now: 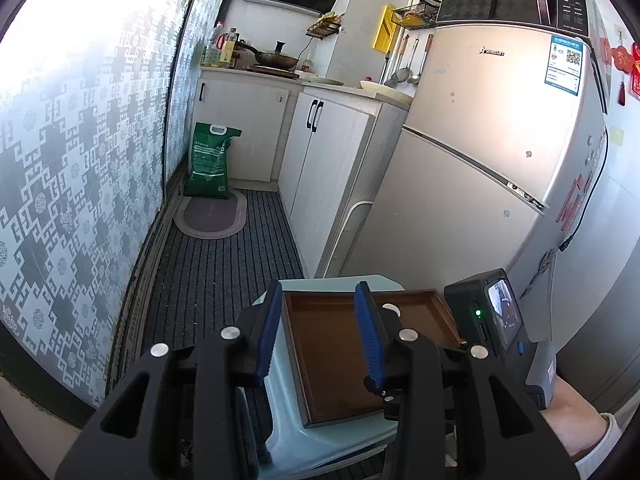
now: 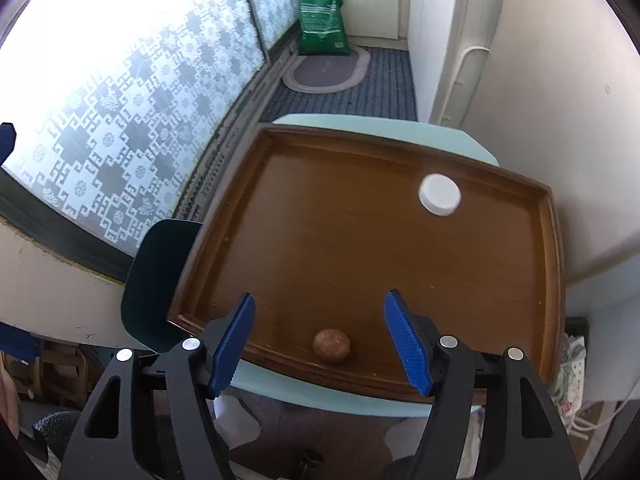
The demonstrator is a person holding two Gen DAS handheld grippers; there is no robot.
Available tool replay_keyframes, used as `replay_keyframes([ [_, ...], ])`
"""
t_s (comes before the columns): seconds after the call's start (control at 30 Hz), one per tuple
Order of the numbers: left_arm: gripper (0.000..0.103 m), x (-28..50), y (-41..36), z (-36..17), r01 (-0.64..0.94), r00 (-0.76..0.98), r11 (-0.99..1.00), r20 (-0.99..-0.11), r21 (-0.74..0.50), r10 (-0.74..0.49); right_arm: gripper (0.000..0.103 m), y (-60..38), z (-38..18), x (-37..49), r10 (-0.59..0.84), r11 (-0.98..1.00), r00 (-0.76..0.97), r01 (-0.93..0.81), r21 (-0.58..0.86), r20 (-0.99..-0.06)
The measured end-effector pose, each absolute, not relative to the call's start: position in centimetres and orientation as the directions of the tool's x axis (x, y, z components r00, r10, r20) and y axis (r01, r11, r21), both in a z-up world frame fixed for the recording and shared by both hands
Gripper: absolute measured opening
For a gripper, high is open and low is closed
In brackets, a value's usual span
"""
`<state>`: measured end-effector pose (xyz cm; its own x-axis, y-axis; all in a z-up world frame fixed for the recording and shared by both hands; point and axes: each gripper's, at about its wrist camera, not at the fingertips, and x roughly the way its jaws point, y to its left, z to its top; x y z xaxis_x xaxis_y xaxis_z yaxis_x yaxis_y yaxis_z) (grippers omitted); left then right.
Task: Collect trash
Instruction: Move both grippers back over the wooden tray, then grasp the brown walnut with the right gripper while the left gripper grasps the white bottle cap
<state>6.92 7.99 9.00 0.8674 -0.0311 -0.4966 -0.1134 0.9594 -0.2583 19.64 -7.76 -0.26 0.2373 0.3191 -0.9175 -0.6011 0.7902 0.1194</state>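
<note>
I take the tray (image 2: 360, 248) as my landmark: it sits on a pale stool (image 2: 384, 124) beside the fridge (image 1: 480, 152). 2 bits of trash lie in it, a small brown ball (image 2: 331, 345) close to the near rim and a white cap (image 2: 439, 194) by the far right corner, well apart from each other.

My right gripper (image 2: 320, 340) hangs over the near rim with its jaws spread wide and the ball between them, untouched, so nothing is grasped yet. My left gripper (image 1: 320, 336) hovers over the tray's left half, jaws partly apart and empty.

I judge I am at the pickup of the ball. Next I need to lower the right gripper, centre on the ball and close gently, since it looks likely to roll.
</note>
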Motion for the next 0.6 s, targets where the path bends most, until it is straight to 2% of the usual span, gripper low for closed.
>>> replay_keyframes([
  [0.1, 0.04, 7.1, 7.6, 9.0, -0.104, 0.867, 0.96, -0.497, -0.261, -0.041, 0.066, -8.2, -0.7, 19.7, 0.311, 0.801, 0.243, -0.587, 0.116, -0.919],
  [0.13, 0.04, 7.2, 7.4, 9.1, -0.102, 0.867, 0.96, -0.496, -0.262, -0.043, 0.061, -8.3, -0.9, 19.6, 0.309, 0.803, 0.241, -0.584, 0.117, -0.92],
  [0.47, 0.043, 7.9, 6.8, 9.1, -0.097, 0.867, 0.961, -0.496, -0.26, -0.047, 0.043, -7.6, -1.9, 18.8, 0.269, 0.793, 0.271, -0.607, 0.053, -0.924],
  [0.6, 0.045, 8.3, 6.7, 9.0, -0.102, 0.865, 0.96, -0.5, -0.259, -0.043, 0.032, -8.2, -1.8, 18.9, 0.274, 0.787, 0.274, -0.615, 0.051, -0.922],
])
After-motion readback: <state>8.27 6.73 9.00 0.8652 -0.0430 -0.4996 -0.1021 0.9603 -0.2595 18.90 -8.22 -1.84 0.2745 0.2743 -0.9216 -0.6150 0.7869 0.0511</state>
